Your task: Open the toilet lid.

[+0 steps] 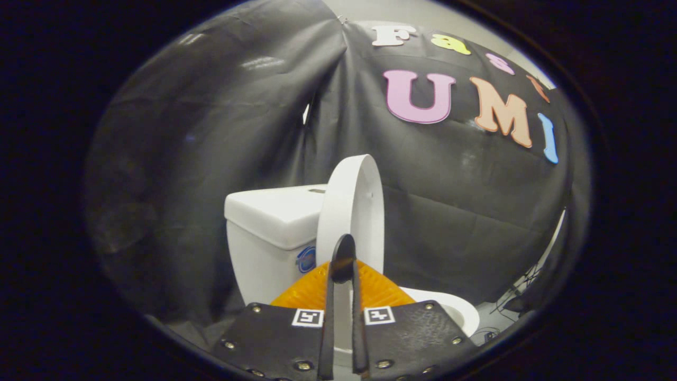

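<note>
Gripper (342,264) clamped on raised lid (351,211) edge; tank (270,222) just behind lid.

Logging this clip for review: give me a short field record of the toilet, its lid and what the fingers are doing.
lid: toilet lid raised nearly upright, edge-on to the camera
tank: toilet tank just behind the lid
seat: toilet seat down, seen beside the fingers
gripper: gripper with fingers nearly together, the lid's edge between them; firm pinch not certain
backdrop: black cloth wall

One toilet (275,238), one raised lid (351,206), one tank (270,211), two fingers (312,286) nearly closed
</note>
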A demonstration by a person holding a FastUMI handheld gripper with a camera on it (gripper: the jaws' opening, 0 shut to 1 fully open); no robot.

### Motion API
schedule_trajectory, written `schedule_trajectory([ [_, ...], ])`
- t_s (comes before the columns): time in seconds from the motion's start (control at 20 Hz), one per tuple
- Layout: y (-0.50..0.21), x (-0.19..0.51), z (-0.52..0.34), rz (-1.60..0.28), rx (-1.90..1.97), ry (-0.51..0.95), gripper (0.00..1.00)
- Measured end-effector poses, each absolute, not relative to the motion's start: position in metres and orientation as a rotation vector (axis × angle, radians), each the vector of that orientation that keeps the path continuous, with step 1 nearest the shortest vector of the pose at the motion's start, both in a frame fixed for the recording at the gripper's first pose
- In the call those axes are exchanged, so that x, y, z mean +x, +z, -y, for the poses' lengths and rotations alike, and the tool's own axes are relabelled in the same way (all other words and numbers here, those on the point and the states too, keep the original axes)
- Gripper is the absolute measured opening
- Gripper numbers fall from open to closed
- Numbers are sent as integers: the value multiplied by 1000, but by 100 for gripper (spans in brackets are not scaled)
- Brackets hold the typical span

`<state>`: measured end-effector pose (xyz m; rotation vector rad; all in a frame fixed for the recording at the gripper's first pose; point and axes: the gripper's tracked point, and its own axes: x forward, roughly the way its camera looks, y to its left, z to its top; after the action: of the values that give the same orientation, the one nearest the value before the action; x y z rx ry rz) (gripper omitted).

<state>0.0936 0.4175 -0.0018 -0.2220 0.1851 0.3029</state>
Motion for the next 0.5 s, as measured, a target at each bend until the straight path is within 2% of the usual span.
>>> schedule_trajectory([
  [0.2, 22, 72, -393, -144, -206, 309, 39],
  [0.25, 27, 67, -382, -142, -188, 303, 41],
  [0.5, 43, 49, -303, -170, -82, 254, 85],
])
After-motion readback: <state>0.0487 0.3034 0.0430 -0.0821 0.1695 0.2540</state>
